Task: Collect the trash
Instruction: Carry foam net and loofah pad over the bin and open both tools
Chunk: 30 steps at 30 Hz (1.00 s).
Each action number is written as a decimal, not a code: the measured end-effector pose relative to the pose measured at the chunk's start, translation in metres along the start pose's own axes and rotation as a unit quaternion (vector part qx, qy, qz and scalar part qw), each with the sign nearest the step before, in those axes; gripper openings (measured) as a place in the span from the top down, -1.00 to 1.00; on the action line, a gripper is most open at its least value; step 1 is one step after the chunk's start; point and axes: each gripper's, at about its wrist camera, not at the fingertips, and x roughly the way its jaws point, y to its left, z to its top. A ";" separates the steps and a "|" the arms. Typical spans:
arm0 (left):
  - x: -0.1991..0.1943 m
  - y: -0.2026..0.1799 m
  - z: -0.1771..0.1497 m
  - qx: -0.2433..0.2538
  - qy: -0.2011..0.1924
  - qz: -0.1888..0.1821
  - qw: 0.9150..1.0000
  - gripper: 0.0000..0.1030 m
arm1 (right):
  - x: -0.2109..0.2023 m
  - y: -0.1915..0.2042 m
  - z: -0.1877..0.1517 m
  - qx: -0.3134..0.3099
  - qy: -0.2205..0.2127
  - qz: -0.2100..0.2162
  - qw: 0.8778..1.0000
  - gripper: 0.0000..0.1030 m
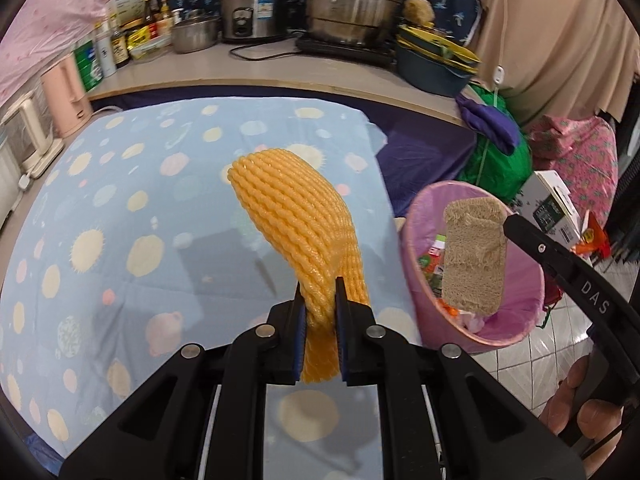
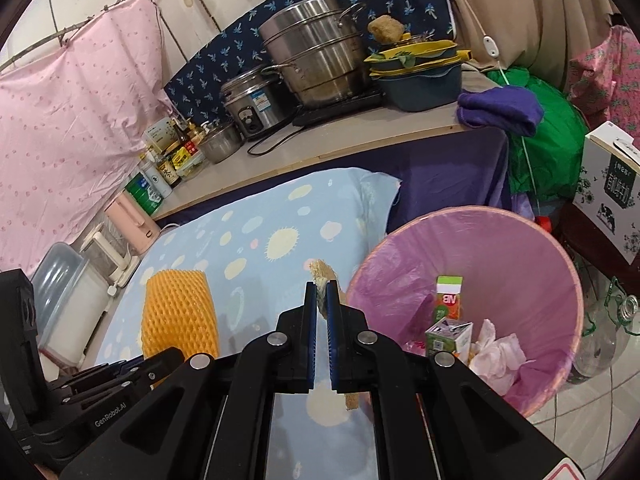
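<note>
Orange ribbed foam net, tan scrubber pad, pink-lined bin, pale-blue sun-spotted cloth

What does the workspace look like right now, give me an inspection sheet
Surface: table under a blue spotted cloth.
Job's things: orange foam net and tan loofah pad both held; pink-lined bin beside the table holds cartons and tissues.
Clutter: pots, rice cooker, bottles on the rear counter.
Grippers: left gripper shut on the net; right gripper shut on the pad.
Cables: black cord on the counter.
Surroundings: pink sheet, printed box, tiled floor.
</note>
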 end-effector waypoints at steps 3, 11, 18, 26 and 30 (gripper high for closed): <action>0.001 -0.024 0.004 0.022 -0.004 -0.011 1.000 0.77 | -0.010 -0.017 0.006 0.012 -0.014 -0.012 1.000 0.90; 0.012 -0.076 0.016 0.062 -0.009 -0.039 0.997 0.77 | -0.016 -0.057 0.014 0.034 -0.027 -0.041 0.998 0.90; 0.032 -0.116 0.024 0.091 -0.005 -0.056 0.994 0.77 | -0.007 -0.079 0.015 0.048 -0.021 -0.064 0.997 0.90; 0.052 -0.139 0.028 0.108 -0.003 -0.063 0.992 0.76 | 0.005 -0.098 0.016 0.060 -0.010 -0.078 0.995 0.89; 0.061 -0.141 0.030 0.111 0.000 -0.060 0.992 0.71 | 0.009 -0.104 0.016 0.062 -0.005 -0.082 0.995 0.80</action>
